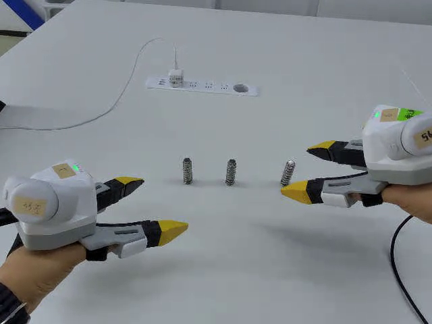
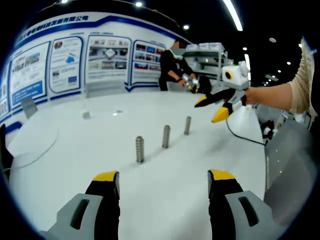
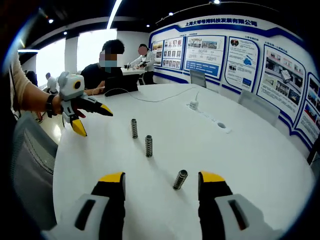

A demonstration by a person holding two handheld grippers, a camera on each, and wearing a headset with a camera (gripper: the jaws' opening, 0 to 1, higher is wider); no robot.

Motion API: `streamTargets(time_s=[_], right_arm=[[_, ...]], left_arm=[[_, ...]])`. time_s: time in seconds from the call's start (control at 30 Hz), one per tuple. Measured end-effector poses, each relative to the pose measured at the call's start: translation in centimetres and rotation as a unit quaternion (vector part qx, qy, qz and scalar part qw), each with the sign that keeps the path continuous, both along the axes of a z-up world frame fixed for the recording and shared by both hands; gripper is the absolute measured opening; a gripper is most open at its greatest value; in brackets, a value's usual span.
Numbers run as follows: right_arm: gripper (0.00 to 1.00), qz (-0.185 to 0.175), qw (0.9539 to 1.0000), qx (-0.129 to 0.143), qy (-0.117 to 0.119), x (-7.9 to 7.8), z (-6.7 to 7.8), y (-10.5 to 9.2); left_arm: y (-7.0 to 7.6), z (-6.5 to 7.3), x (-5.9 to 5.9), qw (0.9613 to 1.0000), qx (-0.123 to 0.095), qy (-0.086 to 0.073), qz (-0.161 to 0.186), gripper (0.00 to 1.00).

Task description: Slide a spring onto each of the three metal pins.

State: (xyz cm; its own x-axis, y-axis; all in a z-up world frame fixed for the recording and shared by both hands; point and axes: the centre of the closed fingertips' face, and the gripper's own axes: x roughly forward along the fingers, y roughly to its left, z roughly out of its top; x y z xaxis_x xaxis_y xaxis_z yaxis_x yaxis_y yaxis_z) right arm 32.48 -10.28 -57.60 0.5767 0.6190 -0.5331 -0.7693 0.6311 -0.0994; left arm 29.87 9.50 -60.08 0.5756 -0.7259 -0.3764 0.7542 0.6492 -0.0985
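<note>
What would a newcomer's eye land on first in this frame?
Three small coiled metal springs stand in a row at mid-table, the rightmost spring leaning. The yellow-tipped grey left gripper and matching right gripper flank the row, both open and empty. A white power strip lies farther back on the white table.

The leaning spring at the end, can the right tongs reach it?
Probably yes. The right tongs are open and sit just beside the leaning spring, with bare table around it and nothing between them.
</note>
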Motion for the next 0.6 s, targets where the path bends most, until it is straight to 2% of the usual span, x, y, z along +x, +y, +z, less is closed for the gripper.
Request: streamTargets(time_s=[0.4, 0.6], right_arm=[[0.62, -0.024, 0.9990, 0.033, -0.016, -1.5, -0.3, -0.2], [0.62, -0.029, 0.9987, 0.041, -0.011, -1.9, -0.7, -0.2]], left_arm=[[0.2, -0.1, -0.1, 1.0000, -0.003, -0.001, 0.003, 0.73], [0.4, -0.1, -0.2, 1.0000, -0.004, -0.001, 0.006, 0.73]])
